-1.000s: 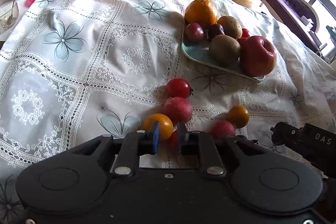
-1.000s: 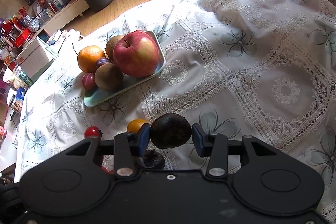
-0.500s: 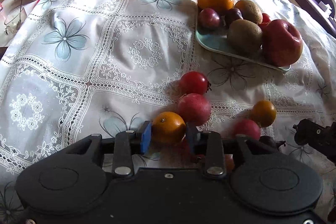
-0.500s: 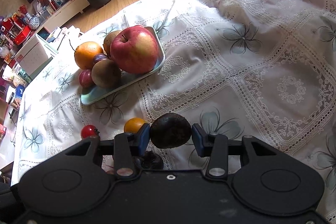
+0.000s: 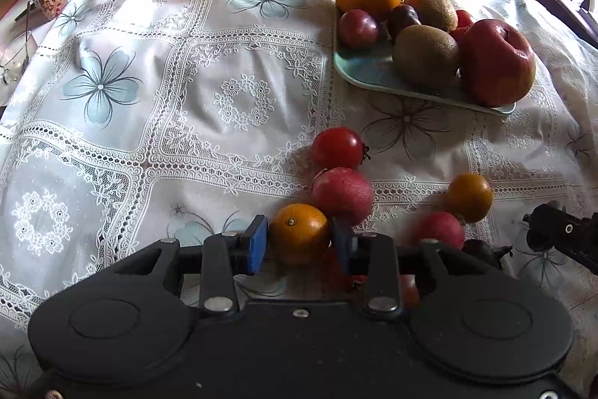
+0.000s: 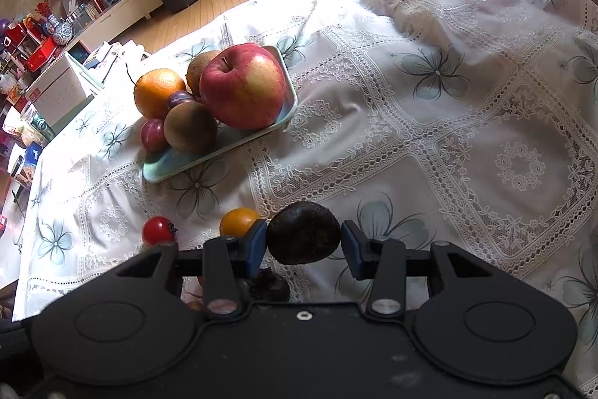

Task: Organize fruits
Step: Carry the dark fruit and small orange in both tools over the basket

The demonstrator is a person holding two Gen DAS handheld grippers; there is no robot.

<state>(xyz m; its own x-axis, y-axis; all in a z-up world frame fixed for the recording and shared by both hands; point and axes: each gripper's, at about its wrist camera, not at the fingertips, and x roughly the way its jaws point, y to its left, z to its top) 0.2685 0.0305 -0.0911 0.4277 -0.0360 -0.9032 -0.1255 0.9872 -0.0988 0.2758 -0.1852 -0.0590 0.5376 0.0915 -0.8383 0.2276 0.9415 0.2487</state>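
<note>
The left gripper (image 5: 299, 242) is clamping its jaws on a small orange (image 5: 299, 234) at six o'clock of the tray (image 5: 358, 71); the right gripper (image 6: 303, 243) is bracketing a dark fruit (image 6: 303, 232), grip uncertain. Next, I judge, carrying both trayward.

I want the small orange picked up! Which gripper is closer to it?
Left. The left gripper has its fingers on either side of the small orange. The right gripper is off to the side, with a dark round fruit between its fingers.
</note>
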